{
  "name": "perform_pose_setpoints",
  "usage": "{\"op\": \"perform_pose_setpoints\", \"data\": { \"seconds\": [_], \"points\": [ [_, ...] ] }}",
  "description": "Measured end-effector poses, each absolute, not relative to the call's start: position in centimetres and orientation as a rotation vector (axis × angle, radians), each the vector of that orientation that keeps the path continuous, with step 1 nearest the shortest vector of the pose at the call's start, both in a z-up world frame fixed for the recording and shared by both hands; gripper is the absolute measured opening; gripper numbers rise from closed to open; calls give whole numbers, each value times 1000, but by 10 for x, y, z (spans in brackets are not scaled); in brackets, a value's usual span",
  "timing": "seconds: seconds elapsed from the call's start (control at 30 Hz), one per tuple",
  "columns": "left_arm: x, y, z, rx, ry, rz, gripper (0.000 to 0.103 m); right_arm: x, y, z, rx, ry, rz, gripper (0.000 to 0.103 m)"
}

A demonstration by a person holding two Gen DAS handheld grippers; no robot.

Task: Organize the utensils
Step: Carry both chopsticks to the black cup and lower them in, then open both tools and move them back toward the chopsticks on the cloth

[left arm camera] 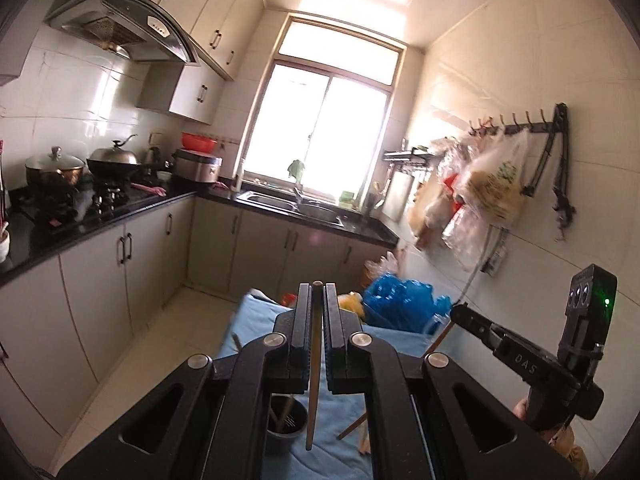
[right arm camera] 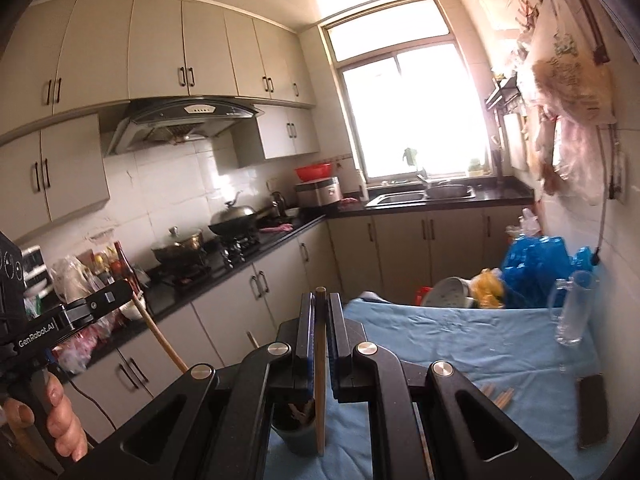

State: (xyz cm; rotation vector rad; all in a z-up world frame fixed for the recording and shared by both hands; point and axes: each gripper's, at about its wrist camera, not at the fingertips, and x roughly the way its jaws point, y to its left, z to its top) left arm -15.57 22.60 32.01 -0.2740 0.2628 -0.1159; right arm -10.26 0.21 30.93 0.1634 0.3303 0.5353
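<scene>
My left gripper is shut on a wooden chopstick that hangs point down beside a dark holder cup with several chopsticks in it. My right gripper is shut on another wooden chopstick that hangs next to the same dark cup. The cup stands on a table under a blue cloth. Loose chopsticks lie on the cloth to the right. In the left wrist view the right gripper shows at the right with its chopstick.
A clear glass mug, a dark flat phone-like object, a metal bowl and blue plastic bags sit on or behind the table. A black counter with pots and a stove runs along the left. Bags hang on the right wall.
</scene>
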Motion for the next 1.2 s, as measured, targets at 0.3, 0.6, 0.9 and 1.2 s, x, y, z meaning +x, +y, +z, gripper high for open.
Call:
{"op": "perform_pose_setpoints", "data": {
  "seconds": [0.3,0.6,0.9,1.2],
  "points": [
    [-90,243,301,-262,336,-76,4,-61,59,301,135,324,551,6],
    [-25,248,226,-325,530,-60,5,-4,74,238,146,524,540,6],
    [-13,245,205,-308,569,-24,6,30,68,198,218,644,532,7],
    [-47,244,222,-321,512,-2,27,22,44,209,260,608,490,50]
  ]
}}
